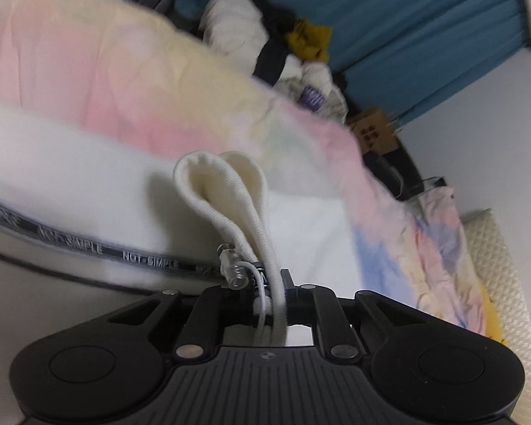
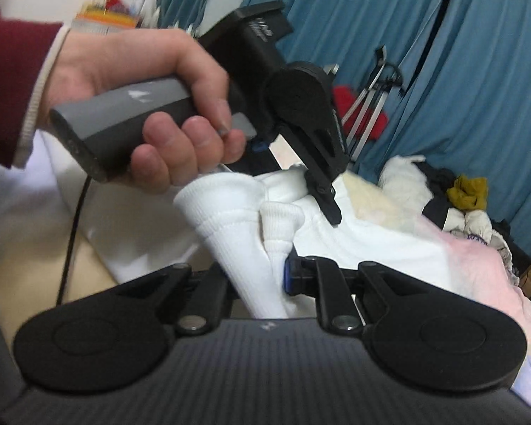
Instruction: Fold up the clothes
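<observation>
- In the right wrist view, far left, a hand [image 2: 138, 106] in a dark red sleeve [image 2: 7, 81] is gripping the grey handle of the left gripper [image 2: 327, 198], which is reaching down and right onto the white garment [image 2: 371, 244].
- Moving to the centre, the left gripper [image 1: 270, 295] in its own view is pinching a cream-white ribbed edge [image 1: 226, 191] of that garment; the jaws are standing almost together on the cloth, and a drawstring with a clear tip [image 1: 235, 269] is lying beside the pinch.
- A black band reading "NOT SIMPLE" [image 1: 88, 244] is running along the white cloth to the left of that pinch.
- The right gripper [image 2: 276, 276] is likewise clamping nearly closed on a bunched white ribbed fold [image 2: 244, 248].
- The garment is lying across a pastel pink, yellow and blue sheet [image 1: 131, 71], gathered up between the two grippers rather than laid flat.
- Further right, a heap of other clothes [image 2: 453, 194], white, black and mustard, is sitting near the blue curtain [image 2: 460, 53].
- Judging from this, folding is at an early stage: both edges are being held, no neat fold is showing, and the heap seems to be waiting.
</observation>
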Demonstrator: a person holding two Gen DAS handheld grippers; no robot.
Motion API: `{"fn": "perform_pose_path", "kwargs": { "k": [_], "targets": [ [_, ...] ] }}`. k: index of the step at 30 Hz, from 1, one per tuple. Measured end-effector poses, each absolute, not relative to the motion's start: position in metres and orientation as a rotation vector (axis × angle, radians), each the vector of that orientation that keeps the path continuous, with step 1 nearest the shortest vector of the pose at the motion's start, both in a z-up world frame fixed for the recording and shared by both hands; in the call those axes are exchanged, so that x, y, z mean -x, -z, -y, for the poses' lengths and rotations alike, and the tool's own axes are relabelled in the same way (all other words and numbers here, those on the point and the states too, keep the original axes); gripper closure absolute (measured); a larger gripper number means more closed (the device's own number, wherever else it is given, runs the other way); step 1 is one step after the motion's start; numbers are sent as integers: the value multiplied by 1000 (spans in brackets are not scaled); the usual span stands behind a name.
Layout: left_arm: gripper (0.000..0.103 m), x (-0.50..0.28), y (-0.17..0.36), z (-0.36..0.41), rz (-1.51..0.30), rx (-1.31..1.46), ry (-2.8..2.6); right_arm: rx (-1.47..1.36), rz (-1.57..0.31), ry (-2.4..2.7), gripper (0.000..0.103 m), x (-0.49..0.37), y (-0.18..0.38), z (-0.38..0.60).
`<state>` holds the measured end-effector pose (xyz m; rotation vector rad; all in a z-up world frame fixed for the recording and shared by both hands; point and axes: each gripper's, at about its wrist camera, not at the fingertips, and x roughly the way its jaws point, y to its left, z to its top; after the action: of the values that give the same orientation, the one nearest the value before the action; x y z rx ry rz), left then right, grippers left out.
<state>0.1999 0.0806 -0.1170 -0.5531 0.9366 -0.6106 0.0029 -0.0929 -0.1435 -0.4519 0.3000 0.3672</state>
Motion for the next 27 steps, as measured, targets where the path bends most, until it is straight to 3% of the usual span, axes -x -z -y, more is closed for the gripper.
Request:
{"fn": "perform_pose_path", "kwargs": {
  "k": [6, 15, 18, 23, 27],
  "targets": [
    [90, -181, 87, -128, -837, 580, 535, 232, -262, -441, 89, -13, 122, 83],
    [89, -195, 141, -153, -942, 541, 346, 162, -445, -529, 88, -29, 157, 65],
    [88, -196, 143, -154, -927, 538, 349, 87, -491, -536, 77, -18, 140, 79],
    [87, -194, 148, -153, -919, 539, 349, 1, -434, -578, 39, -6, 111, 100],
    [86, -186, 147, -151, -893, 526, 343, -89, -360, -501, 39, -27, 94, 131]
  ]
}}
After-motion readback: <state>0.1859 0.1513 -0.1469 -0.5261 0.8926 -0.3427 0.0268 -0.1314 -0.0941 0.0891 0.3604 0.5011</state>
